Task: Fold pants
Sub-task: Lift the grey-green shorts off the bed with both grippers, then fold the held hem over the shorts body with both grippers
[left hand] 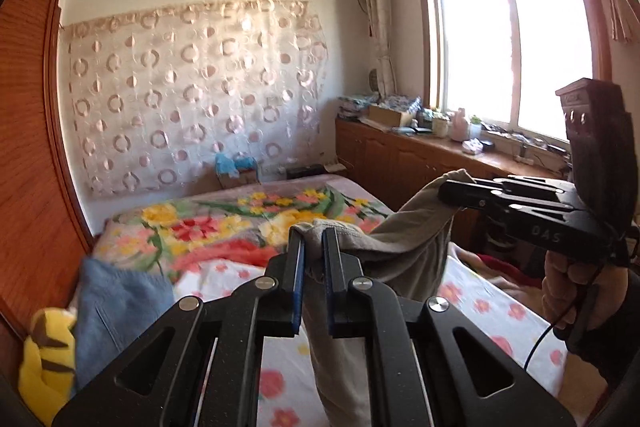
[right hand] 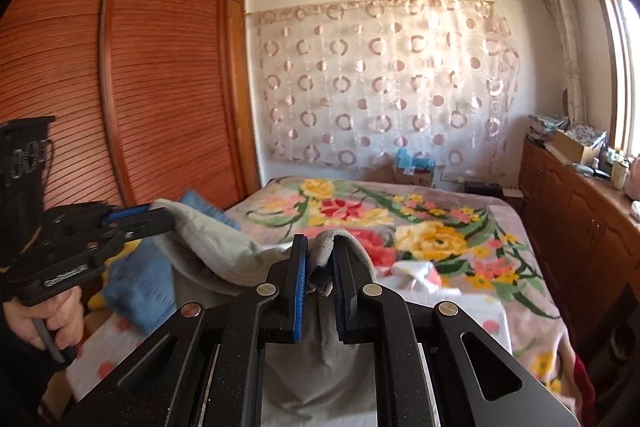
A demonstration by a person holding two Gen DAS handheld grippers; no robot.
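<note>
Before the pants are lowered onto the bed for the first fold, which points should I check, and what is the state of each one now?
1. Left gripper closed on the grey pants: ok.
2. Right gripper closed on the pants: ok.
3. Fabric between the two grips stretched flat: not ok, it sags and bunches.
4. Pants lifted off the bed: cannot tell, the lower part hangs out of view.
5. Landing area free: not ok, a blue garment and a yellow striped toy lie at the left side.
6. Legs aligned on each other: cannot tell.
</note>
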